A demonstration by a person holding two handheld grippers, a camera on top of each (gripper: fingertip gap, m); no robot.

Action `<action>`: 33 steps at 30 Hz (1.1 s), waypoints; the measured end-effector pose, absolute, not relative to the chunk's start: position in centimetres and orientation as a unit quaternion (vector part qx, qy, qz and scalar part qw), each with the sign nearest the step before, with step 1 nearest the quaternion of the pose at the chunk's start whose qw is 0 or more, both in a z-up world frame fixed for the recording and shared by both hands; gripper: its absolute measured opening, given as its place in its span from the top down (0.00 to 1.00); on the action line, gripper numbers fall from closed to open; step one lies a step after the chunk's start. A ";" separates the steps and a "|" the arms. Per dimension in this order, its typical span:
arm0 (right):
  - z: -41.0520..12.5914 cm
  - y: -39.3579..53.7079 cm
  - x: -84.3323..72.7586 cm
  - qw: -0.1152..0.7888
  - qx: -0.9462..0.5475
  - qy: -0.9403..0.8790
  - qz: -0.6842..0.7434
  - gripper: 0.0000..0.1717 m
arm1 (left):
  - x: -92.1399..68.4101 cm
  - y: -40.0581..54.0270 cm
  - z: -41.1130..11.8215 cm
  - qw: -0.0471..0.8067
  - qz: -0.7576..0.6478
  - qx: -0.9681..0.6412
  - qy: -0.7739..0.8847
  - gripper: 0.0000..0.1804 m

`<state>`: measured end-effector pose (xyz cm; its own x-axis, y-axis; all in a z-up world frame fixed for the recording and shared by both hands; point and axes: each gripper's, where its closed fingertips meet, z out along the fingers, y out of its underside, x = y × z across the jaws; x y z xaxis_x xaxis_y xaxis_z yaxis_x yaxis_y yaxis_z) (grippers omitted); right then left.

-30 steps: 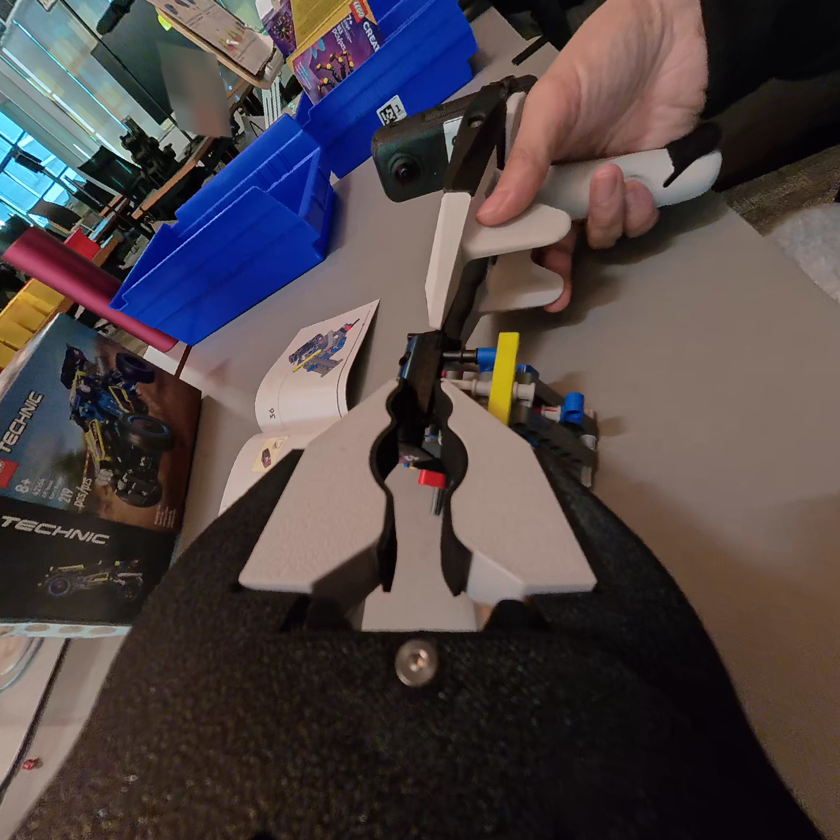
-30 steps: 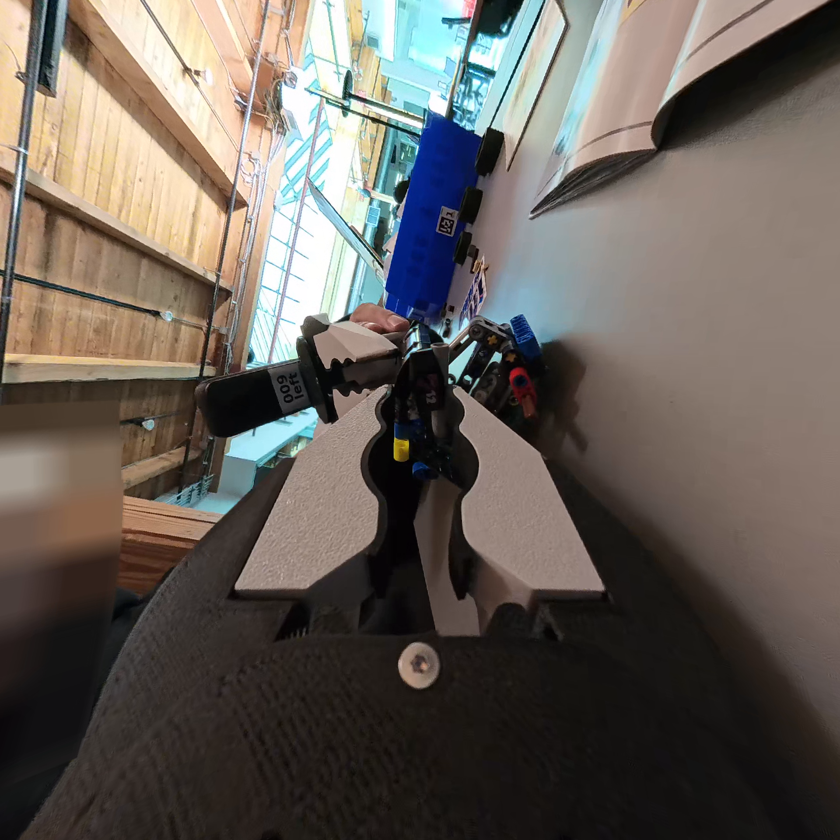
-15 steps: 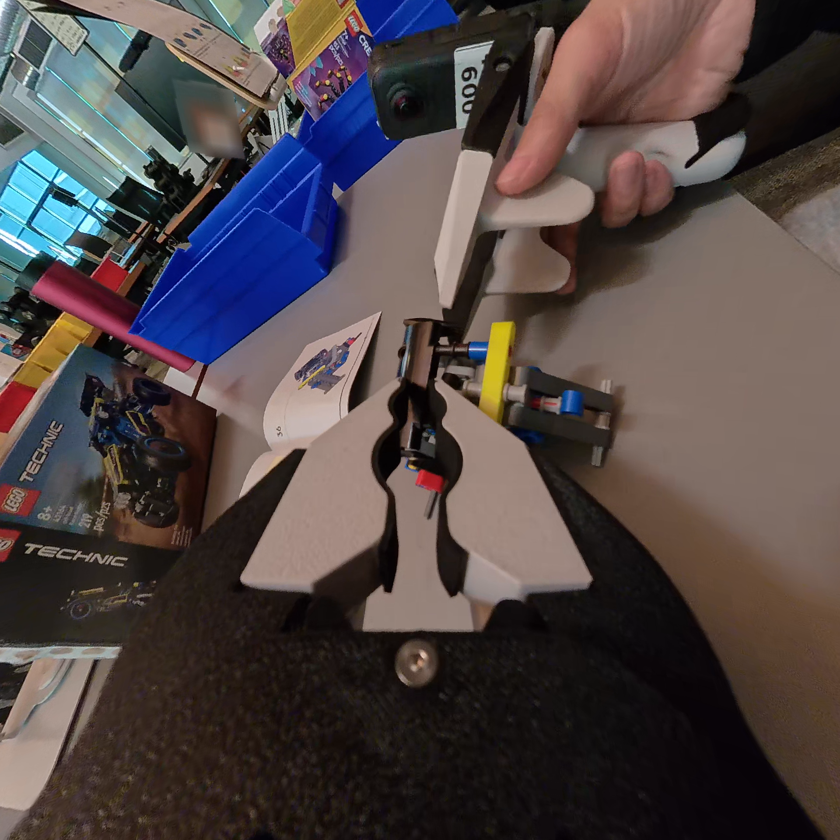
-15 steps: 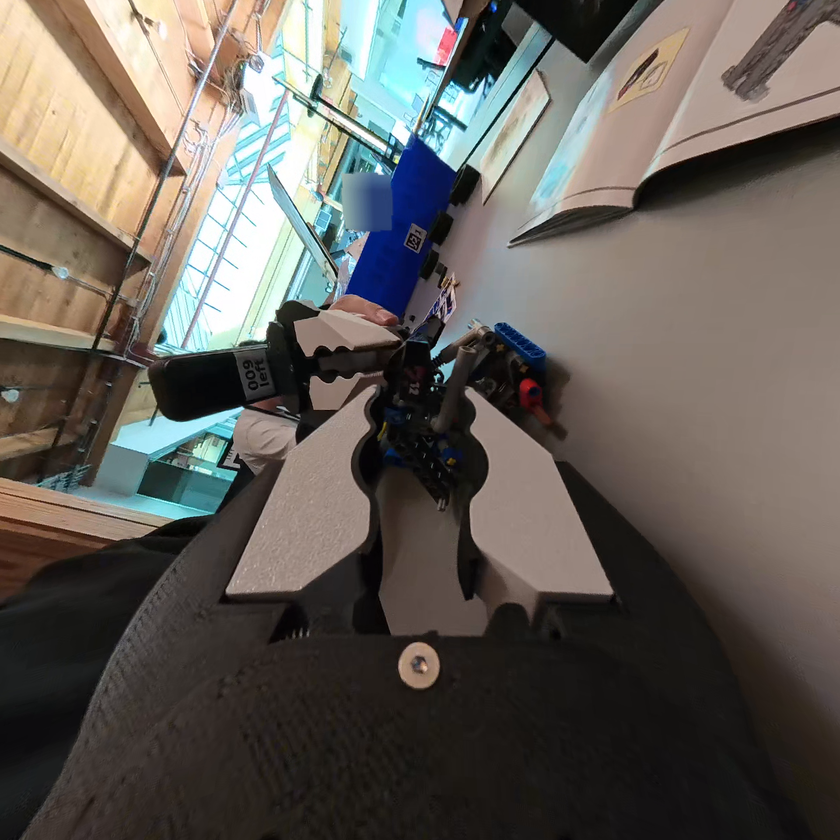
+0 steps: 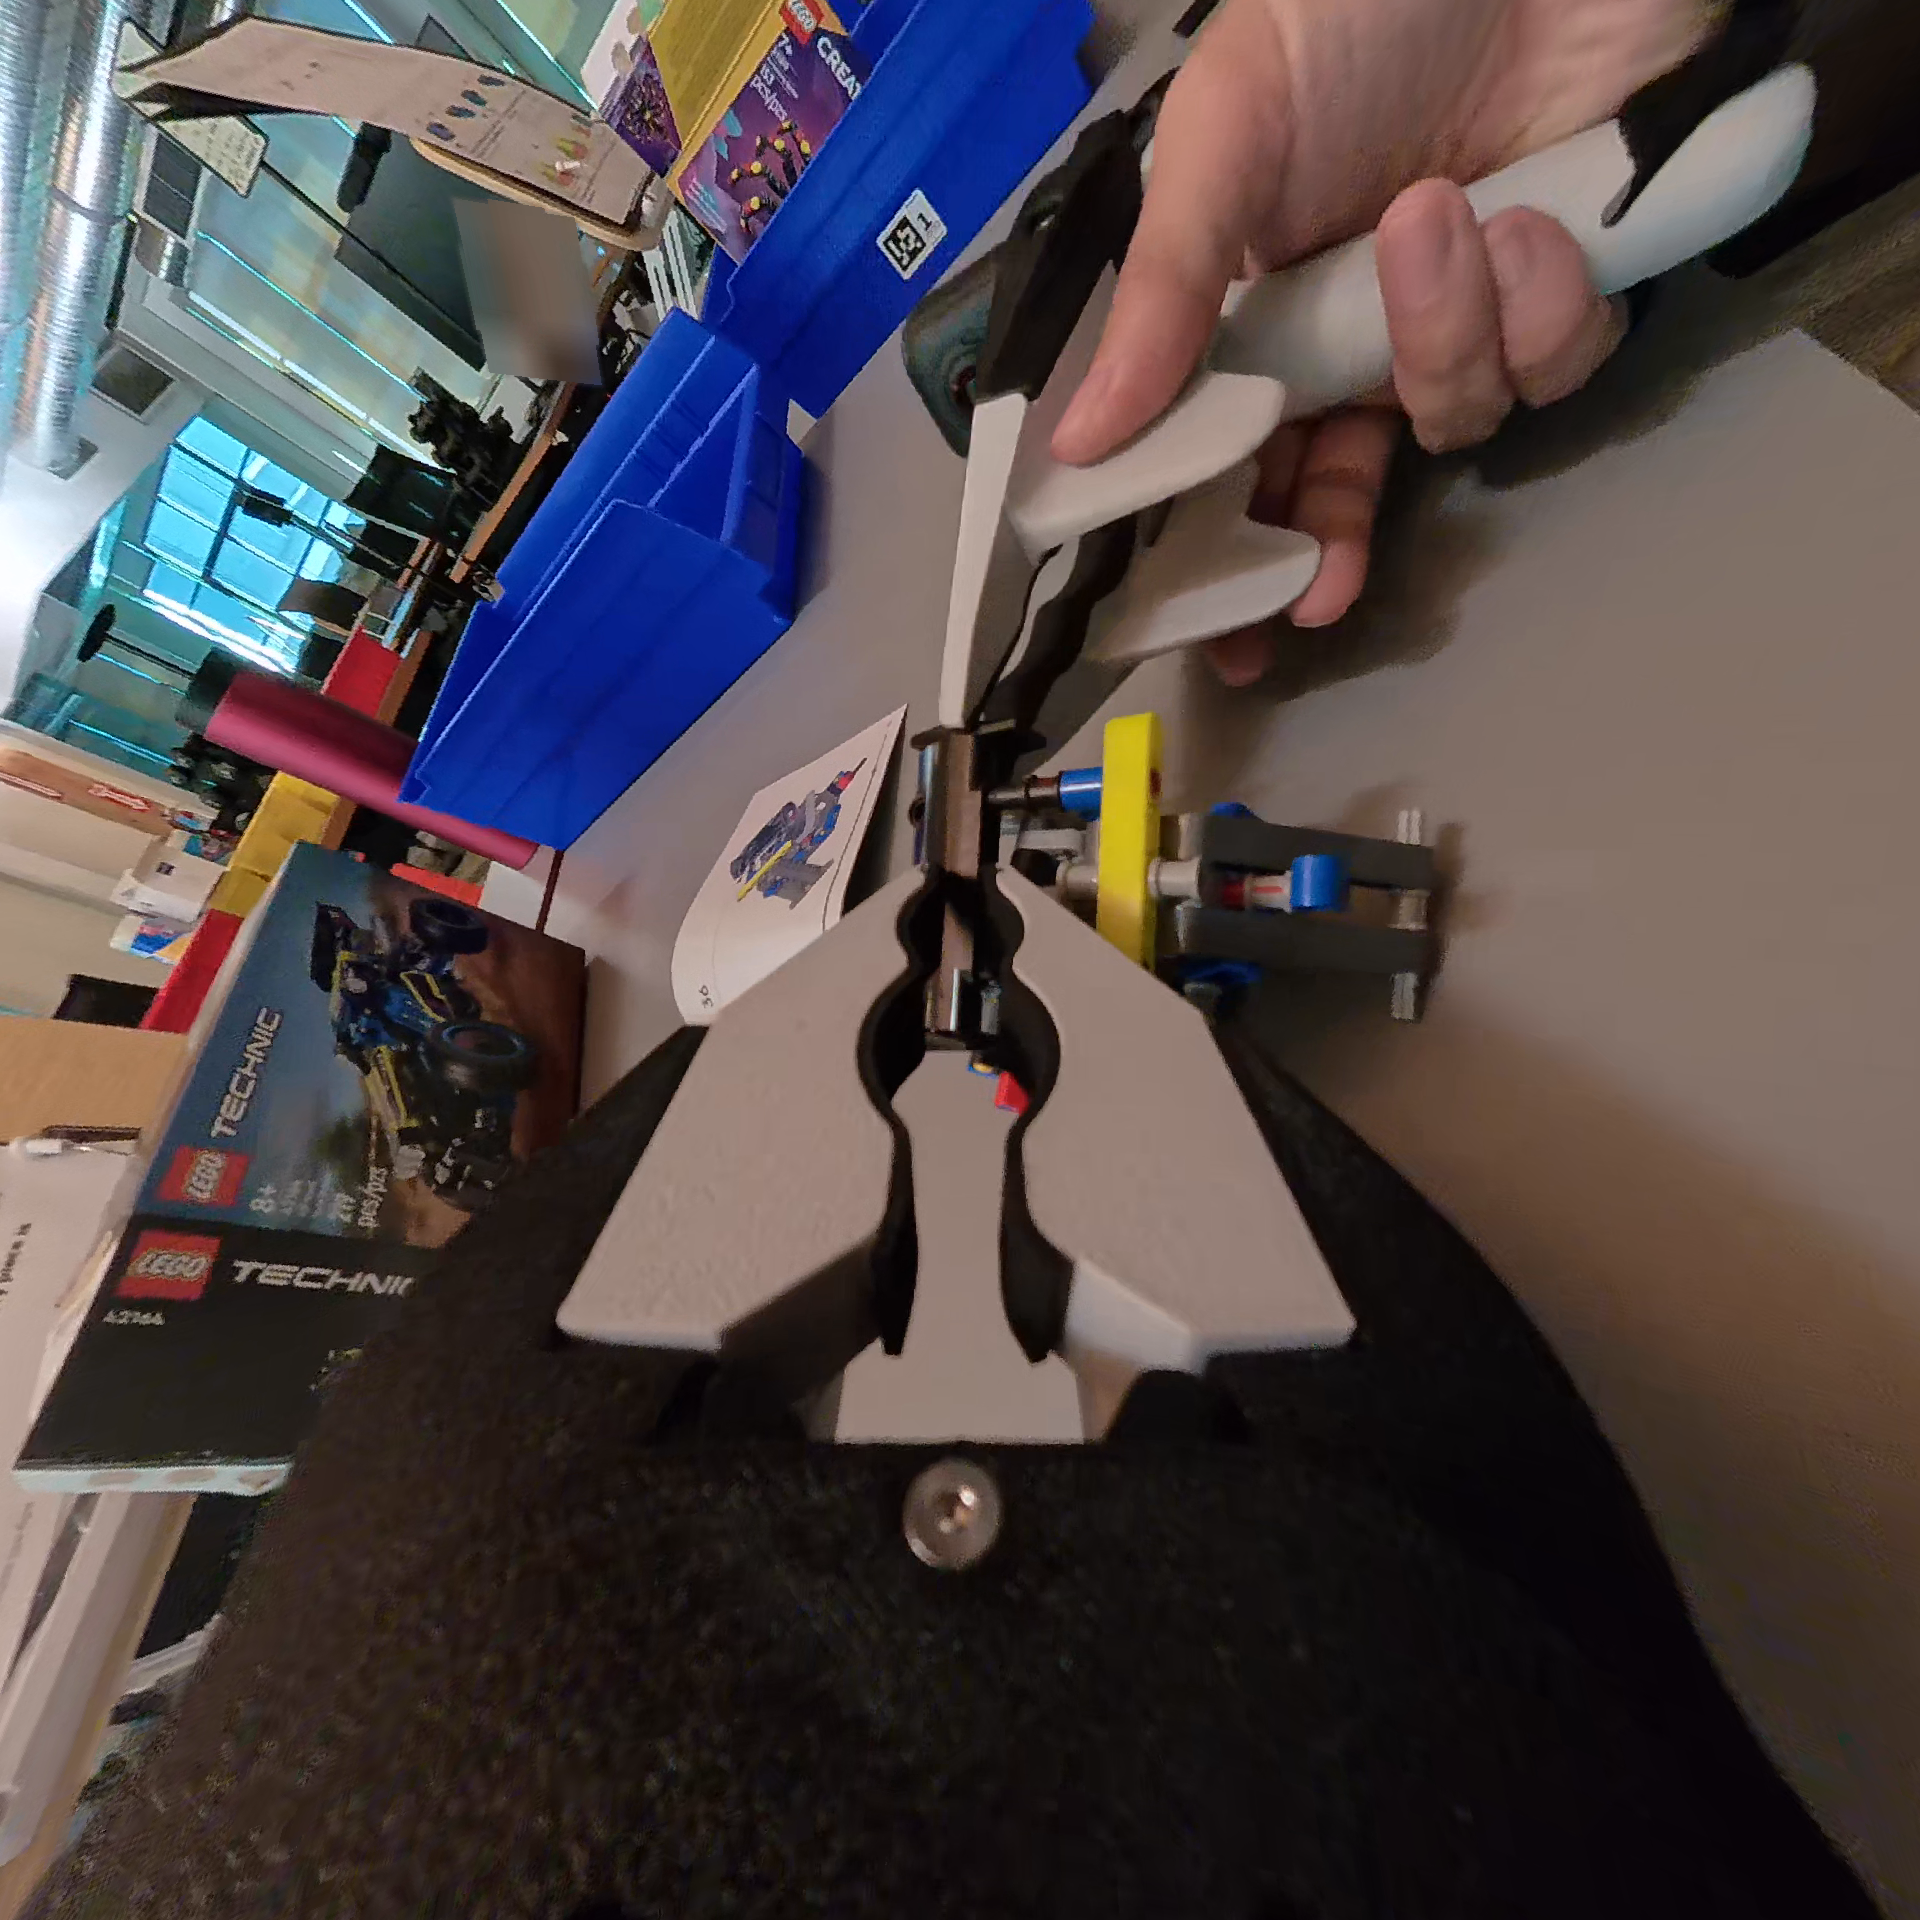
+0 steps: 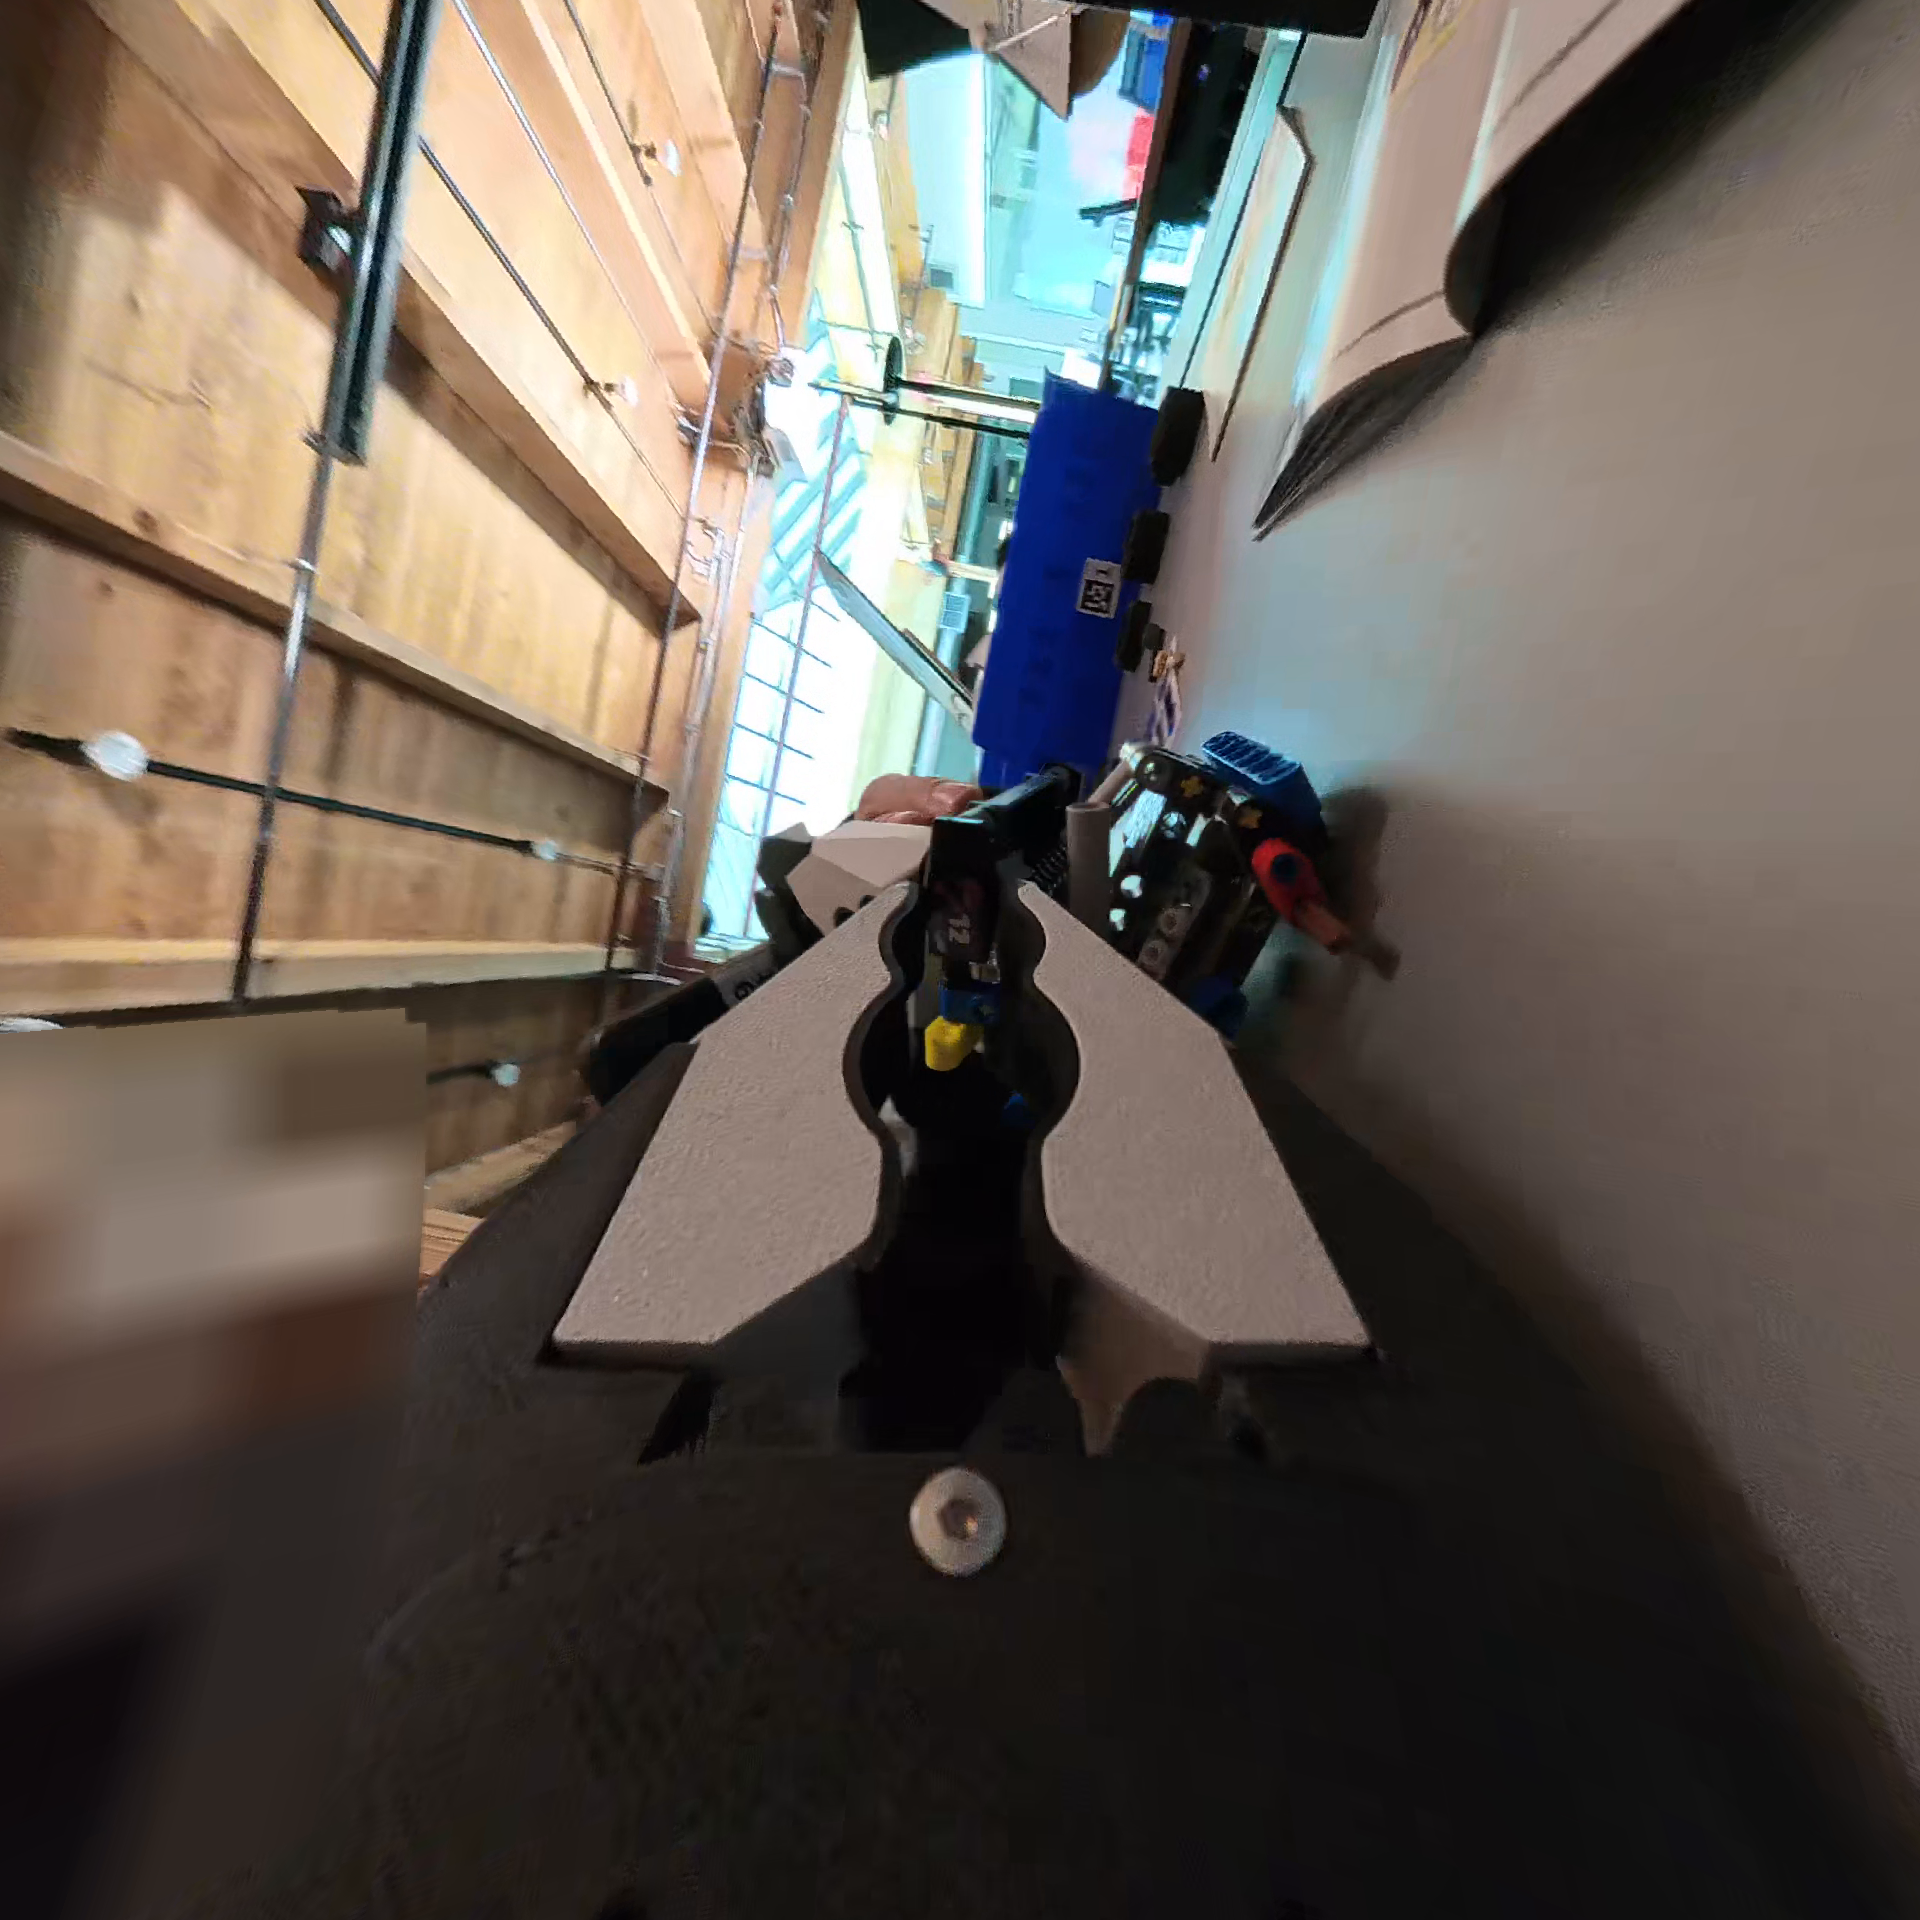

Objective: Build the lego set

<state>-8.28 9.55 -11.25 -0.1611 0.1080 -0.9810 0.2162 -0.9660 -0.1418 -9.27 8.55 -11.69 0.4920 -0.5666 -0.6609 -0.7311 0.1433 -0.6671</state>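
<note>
Left tool [image 5: 961,894] pinched the dark beam end of the toy brick assembly [image 5: 1132,831], resting on the grey table [image 5: 1610,1143]. Right tool [image 6: 961,904] pinched the same assembly's black beam from the opposite side; instruction booklet [image 5: 790,862] just beside.

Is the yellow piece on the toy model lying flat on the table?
No. The yellow piece stands upright on its edge, pinned into the toy model above the grey table.
</note>
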 end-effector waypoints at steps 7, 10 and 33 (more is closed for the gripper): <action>-11.0 10.0 -8.1 0.041 0.643 0.086 -0.760 0.94 | -9.1 8.8 -11.7 0.564 0.103 -0.641 0.509 0.98; -10.4 10.1 -8.2 0.046 0.624 0.048 -0.779 0.97 | -9.2 8.9 -12.0 0.558 0.115 -0.642 0.513 0.98; -9.7 10.8 -6.1 -0.439 0.494 0.606 -0.442 0.63 | -8.4 9.5 -11.6 0.578 0.096 -0.644 0.492 0.98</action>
